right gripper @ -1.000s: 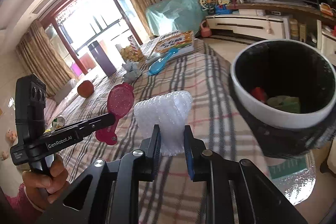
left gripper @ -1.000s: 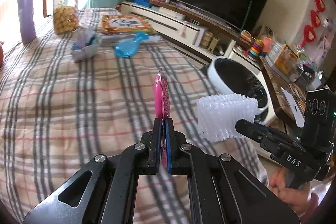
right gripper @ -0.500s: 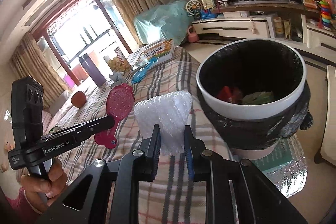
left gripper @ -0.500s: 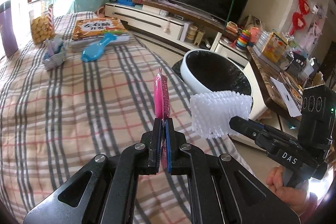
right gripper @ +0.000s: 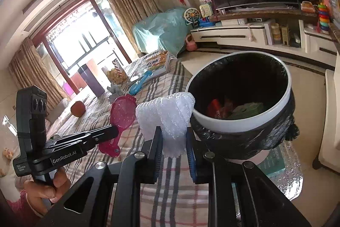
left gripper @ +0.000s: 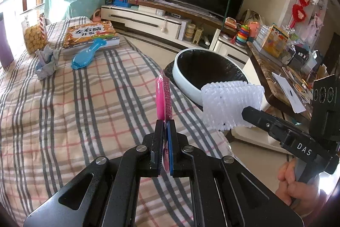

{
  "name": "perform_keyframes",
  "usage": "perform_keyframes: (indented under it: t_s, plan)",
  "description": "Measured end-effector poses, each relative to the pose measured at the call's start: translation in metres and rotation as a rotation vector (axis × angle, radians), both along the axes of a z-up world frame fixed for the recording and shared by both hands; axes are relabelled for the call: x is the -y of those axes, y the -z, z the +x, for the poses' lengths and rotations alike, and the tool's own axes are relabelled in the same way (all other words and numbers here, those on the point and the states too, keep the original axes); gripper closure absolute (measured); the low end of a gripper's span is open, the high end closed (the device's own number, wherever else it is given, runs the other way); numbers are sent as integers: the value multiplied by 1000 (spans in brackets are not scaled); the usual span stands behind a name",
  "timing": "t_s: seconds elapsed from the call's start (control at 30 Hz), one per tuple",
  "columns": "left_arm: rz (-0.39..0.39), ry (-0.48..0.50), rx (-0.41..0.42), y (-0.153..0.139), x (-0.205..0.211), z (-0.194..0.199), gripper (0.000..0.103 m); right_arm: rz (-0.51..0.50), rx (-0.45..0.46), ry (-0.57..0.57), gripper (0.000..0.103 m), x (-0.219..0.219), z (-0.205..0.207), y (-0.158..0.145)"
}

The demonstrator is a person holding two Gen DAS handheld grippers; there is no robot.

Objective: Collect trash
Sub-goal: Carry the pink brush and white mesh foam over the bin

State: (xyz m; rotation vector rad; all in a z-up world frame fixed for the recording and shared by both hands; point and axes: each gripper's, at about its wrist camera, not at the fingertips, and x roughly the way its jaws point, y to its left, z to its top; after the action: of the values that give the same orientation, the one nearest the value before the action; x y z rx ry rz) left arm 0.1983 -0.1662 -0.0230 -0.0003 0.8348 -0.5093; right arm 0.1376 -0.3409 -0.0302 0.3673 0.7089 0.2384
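My left gripper (left gripper: 165, 127) is shut on a flat pink plastic package (left gripper: 163, 97), held edge-on above the plaid cloth; it shows as a pink paddle shape in the right wrist view (right gripper: 122, 118). My right gripper (right gripper: 173, 135) is shut on a white foam net wrap (right gripper: 167, 118), also seen in the left wrist view (left gripper: 230, 104). The wrap hangs just left of the white trash bin with a black liner (right gripper: 276, 107). The bin (left gripper: 191, 88) holds red and green scraps. Crumpled grey paper (left gripper: 45, 63) lies far left on the cloth.
The plaid-covered table (left gripper: 74, 110) carries a picture book (left gripper: 91, 34), a blue paddle-shaped toy (left gripper: 87, 54), a jar of snacks (left gripper: 34, 35) and a purple bottle (right gripper: 91, 82). An orange fruit (right gripper: 77, 109) lies further back. A TV stand (left gripper: 170, 20) lies beyond the bin.
Both grippers have moved right toward the bin with their loads. The bin is closer and larger in both views; the foam wrap now sits beside its rim.
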Motion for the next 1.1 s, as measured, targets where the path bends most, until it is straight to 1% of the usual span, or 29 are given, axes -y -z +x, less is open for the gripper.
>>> perform_keyframes:
  t_s: [0.3,0.87,1.1]
  plan:
    - [6,24,9,-4,14,-2,100,-6,13,22,82,13,-3,-7]
    - [16,68,19,-8,41,-2,100,-5,23,70,82,36,-7,-10]
    - [14,89,20,-10,53,1,100,-19,25,104,82,47,-6,-12]
